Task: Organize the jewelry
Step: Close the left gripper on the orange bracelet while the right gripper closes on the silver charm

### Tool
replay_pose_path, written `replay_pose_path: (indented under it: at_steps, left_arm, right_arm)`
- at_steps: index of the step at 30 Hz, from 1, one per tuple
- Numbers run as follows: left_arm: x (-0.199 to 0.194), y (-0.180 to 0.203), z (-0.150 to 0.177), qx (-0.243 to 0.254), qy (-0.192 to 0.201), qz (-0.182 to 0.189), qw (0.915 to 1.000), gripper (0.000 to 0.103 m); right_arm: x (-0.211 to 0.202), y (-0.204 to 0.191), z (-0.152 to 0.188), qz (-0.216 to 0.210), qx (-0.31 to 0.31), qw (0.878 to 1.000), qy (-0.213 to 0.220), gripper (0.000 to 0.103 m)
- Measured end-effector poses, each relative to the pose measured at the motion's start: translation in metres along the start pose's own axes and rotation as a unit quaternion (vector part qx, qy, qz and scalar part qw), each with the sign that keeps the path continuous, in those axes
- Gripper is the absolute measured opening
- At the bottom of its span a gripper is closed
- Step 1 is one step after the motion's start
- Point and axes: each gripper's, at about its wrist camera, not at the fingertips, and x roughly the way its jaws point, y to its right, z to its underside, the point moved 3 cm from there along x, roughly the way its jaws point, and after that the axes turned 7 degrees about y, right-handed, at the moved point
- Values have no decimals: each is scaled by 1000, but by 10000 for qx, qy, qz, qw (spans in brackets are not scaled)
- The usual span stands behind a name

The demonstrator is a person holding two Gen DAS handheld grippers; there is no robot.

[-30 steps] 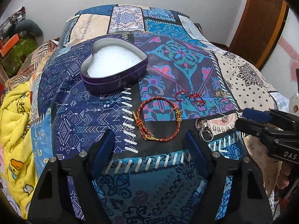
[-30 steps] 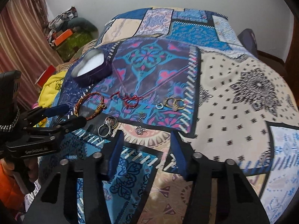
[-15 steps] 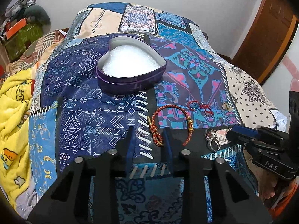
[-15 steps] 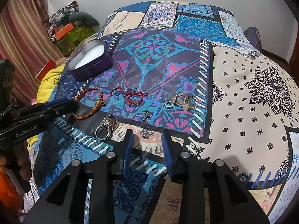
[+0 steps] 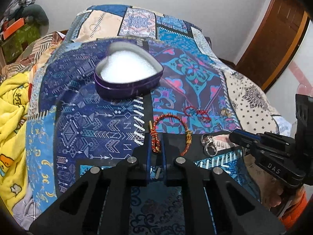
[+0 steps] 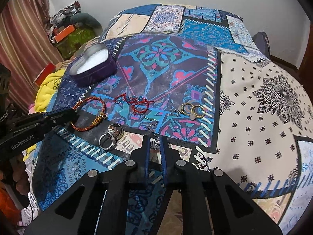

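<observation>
A purple heart-shaped tin [image 5: 128, 77] with white foam inside sits on the patterned bedspread; it also shows in the right wrist view [image 6: 93, 68]. My left gripper [image 5: 156, 144] is shut on the red-and-gold braided bracelet [image 5: 172, 131], pinching its knotted left side. My right gripper [image 6: 155, 144] is shut on a small silver earring [image 6: 155, 144]. A red cord bracelet [image 6: 135, 103], silver rings [image 6: 110, 136] and gold rings [image 6: 192, 110] lie on the bedspread.
A yellow blanket [image 5: 11, 117] lies at the left of the bed. A wooden door [image 5: 273, 35] stands at the right. Boxes and clutter [image 6: 68, 33] sit by the wall behind the bed, next to a striped curtain [image 6: 23, 39].
Both grippers went from wide open to shut. The left closed on the braided bracelet's knotted side, the right closed on the silver earring. Both moved forward to the jewelry.
</observation>
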Motion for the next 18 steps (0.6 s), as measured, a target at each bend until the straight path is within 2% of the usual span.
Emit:
replay_pose_path:
  at_steps: [18]
  left_arm:
    - [-68, 14, -47, 281, 1002, -35, 9946, 8]
  right_arm:
    - [-54, -28, -45, 5, -216, 9956, 907, 9]
